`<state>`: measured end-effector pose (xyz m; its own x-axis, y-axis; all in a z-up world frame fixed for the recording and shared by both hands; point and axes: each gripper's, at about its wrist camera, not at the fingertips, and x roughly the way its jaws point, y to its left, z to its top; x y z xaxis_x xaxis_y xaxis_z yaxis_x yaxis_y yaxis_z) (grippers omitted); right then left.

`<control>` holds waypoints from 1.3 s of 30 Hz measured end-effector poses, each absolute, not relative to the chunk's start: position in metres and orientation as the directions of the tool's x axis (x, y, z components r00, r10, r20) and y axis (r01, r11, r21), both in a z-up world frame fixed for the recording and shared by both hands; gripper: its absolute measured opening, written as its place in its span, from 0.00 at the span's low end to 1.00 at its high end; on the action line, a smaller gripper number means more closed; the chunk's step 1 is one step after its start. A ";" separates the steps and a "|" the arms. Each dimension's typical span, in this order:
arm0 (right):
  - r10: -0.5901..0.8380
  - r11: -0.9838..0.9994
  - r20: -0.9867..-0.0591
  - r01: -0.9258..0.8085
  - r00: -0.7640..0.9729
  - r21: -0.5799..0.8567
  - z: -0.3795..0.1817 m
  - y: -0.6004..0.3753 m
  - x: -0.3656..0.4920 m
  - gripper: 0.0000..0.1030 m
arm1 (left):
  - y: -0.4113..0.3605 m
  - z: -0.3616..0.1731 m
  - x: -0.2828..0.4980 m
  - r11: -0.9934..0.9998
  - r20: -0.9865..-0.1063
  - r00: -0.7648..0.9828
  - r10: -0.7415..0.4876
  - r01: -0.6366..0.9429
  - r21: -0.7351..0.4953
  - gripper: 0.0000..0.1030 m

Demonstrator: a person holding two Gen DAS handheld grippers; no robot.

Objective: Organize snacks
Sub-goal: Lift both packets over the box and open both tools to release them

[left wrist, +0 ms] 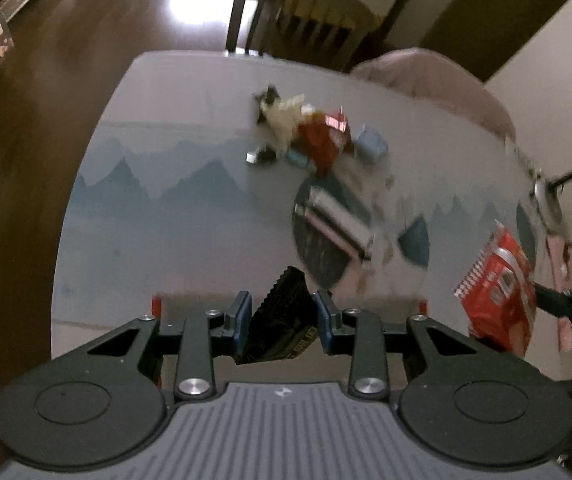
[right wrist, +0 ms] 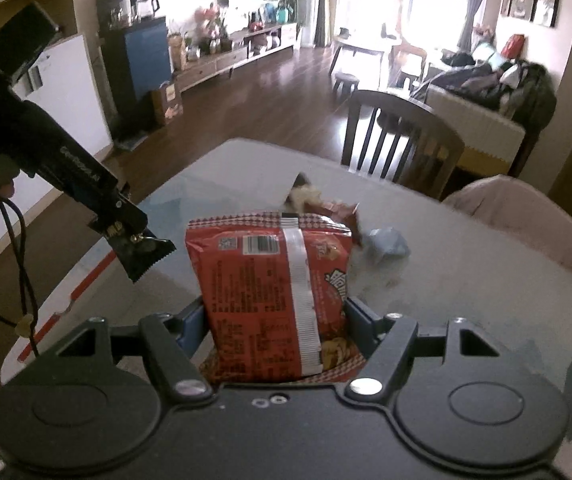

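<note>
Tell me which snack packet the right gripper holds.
The big red packet, clamped in the right gripper. The left gripper holds a small black packet; the rest lie on the table.

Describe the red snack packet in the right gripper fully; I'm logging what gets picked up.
The red snack packet is a glossy, puffed plastic pouch with a white back seam, barcode, small print and checkered crimped ends. It stands upright, clamped by its sides in the right gripper, lifted clear of the table and touching nothing else.
</note>
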<state>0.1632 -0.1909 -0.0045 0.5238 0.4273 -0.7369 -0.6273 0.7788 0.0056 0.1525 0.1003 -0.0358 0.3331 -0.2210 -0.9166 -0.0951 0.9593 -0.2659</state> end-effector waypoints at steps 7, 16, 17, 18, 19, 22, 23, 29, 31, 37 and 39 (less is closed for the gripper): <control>0.428 0.773 -0.793 -0.631 0.434 0.073 -0.043 -0.182 0.134 0.69 | 0.095 -0.069 0.117 0.964 -0.942 0.237 -0.238 -0.062 -0.259 0.32; 0.400 0.750 -0.845 -0.657 0.354 0.079 -0.091 -0.152 0.093 0.69 | 0.084 -0.106 0.090 0.972 -0.958 0.177 -0.226 -0.017 -0.233 0.32; 0.392 0.745 -0.851 -0.663 0.350 0.070 -0.096 -0.148 0.091 0.69 | 0.082 -0.110 0.089 0.973 -0.959 0.172 -0.223 -0.011 -0.229 0.32; 0.384 0.744 -0.857 -0.665 0.345 0.065 -0.100 -0.144 0.089 0.69 | 0.080 -0.115 0.088 0.973 -0.961 0.161 -0.225 -0.002 -0.229 0.32; 0.377 0.742 -0.863 -0.667 0.338 0.063 -0.105 -0.141 0.086 0.69 | 0.079 -0.119 0.087 0.973 -0.962 0.152 -0.227 0.000 -0.229 0.32; 0.350 0.739 -0.883 -0.672 0.311 0.056 -0.120 -0.130 0.084 0.69 | 0.077 -0.130 0.084 0.976 -0.967 0.131 -0.218 0.009 -0.219 0.32; 0.341 0.737 -0.888 -0.675 0.309 0.048 -0.125 -0.127 0.083 0.69 | 0.076 -0.133 0.083 0.977 -0.969 0.126 -0.213 0.013 -0.213 0.32; 0.289 0.759 -0.914 -0.650 0.283 0.039 -0.148 -0.117 0.087 0.69 | 0.072 -0.151 0.081 0.981 -0.977 0.096 -0.192 0.020 -0.191 0.32; 0.275 0.763 -0.919 -0.646 0.282 0.030 -0.153 -0.115 0.087 0.69 | 0.071 -0.157 0.081 0.983 -0.979 0.086 -0.184 0.023 -0.183 0.32; 0.265 0.763 -0.927 -0.645 0.266 0.033 -0.161 -0.114 0.086 0.69 | 0.067 -0.171 0.081 0.986 -0.983 0.068 -0.168 0.027 -0.166 0.32; 0.265 0.764 -0.928 -0.645 0.261 0.037 -0.163 -0.113 0.087 0.70 | 0.063 -0.175 0.084 0.985 -0.984 0.062 -0.169 0.028 -0.168 0.33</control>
<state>0.0870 -0.1133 -0.1627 0.2612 0.2652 -0.9281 -0.6447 0.7636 0.0368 0.0840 0.0627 -0.1749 0.0622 -0.1692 -0.9836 0.0277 0.9854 -0.1678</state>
